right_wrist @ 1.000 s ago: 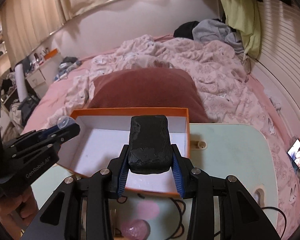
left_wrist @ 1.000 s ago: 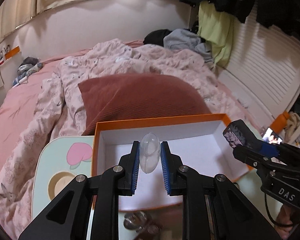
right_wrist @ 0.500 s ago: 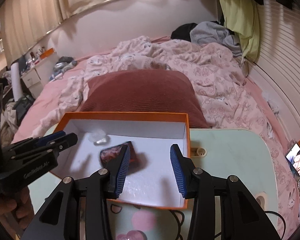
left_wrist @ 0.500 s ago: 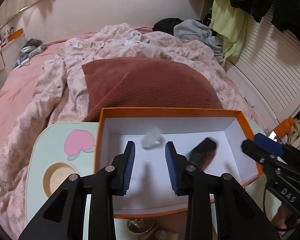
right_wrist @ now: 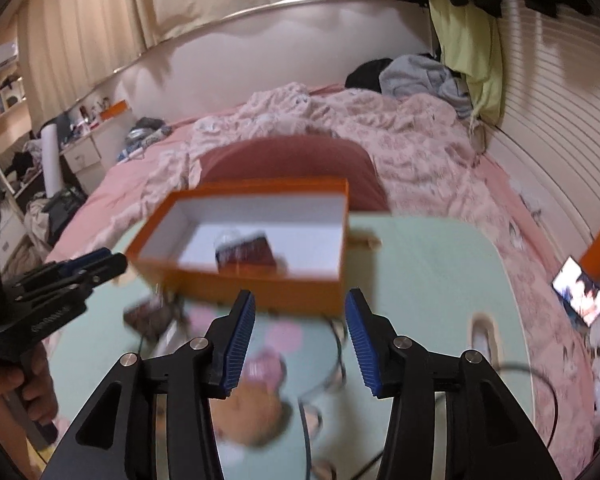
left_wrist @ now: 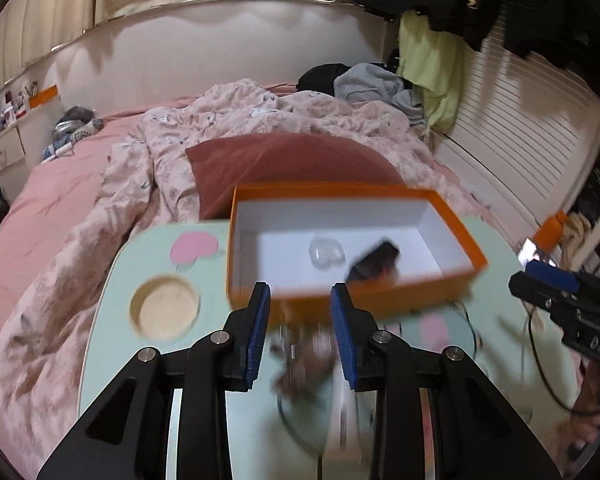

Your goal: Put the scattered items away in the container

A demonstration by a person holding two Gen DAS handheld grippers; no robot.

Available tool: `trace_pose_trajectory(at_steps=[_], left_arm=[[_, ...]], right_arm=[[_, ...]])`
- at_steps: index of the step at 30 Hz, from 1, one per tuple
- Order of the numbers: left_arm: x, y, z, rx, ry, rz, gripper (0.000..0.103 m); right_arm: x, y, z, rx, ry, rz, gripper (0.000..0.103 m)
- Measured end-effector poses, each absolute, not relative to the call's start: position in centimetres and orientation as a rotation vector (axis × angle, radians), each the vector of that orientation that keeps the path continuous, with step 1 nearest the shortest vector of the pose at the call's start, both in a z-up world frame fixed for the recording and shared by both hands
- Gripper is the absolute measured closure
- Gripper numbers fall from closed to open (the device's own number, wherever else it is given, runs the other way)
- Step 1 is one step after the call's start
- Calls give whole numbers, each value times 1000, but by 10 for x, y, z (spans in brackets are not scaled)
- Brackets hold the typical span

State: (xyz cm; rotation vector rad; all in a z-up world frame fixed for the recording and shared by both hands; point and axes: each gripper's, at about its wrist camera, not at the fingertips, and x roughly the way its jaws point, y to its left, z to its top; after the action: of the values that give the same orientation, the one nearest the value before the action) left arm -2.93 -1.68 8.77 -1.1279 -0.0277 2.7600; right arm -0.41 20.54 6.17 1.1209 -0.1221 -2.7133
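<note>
Now lying inside the orange cardboard box with white lining (left_wrist: 452, 280), clear plastic shell (left_wrist: 326, 254) left of dark rectangular case (left_wrist: 374, 264), both just released; left gripper (left_wrist: 300, 330) and right gripper (right_wrist: 298, 340) backing away nearer, apart, empty, right jaws just opening wider, freeing both for remaining clutter.

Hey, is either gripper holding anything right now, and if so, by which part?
Nothing is held. The left gripper and right gripper are both open and empty.
</note>
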Motion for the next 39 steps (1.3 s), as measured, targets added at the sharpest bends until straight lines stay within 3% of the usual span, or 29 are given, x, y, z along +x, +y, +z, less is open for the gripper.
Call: trace_pose_trajectory(at_steps=[10,14,15,16,17,18,19,30,39], left_arm=[[44,-24,33,-1356,-127,2738,70],[50,-16,17,-1426,-49,2754,69],[51,-13,16,-1415,-10,2775,59],[51,-11,15,-1421,15,2782,38],[50,-8,12,-1425,30,2780,26],[50,-8,8,-1434,27,2767,6],[49,-7,5,-1449,23,2748,0],[52,-7,4,-1421,20,2759,0],[51,-8,4,-1419,21,2760,0]], right_arm=[[55,197,9,1336,-15,-2630,52],[56,179,-10,1399,96,-2611,52],[56,176,-15,1422,117,-2613,47],[57,176,-17,1419,119,-2621,41],[57,176,-20,1433,117,-2627,25],[57,178,-22,1446,110,-2622,14],[55,180,-24,1458,99,-2618,11],[54,180,-27,1463,99,-2614,2],[55,179,-26,1467,98,-2611,1]])
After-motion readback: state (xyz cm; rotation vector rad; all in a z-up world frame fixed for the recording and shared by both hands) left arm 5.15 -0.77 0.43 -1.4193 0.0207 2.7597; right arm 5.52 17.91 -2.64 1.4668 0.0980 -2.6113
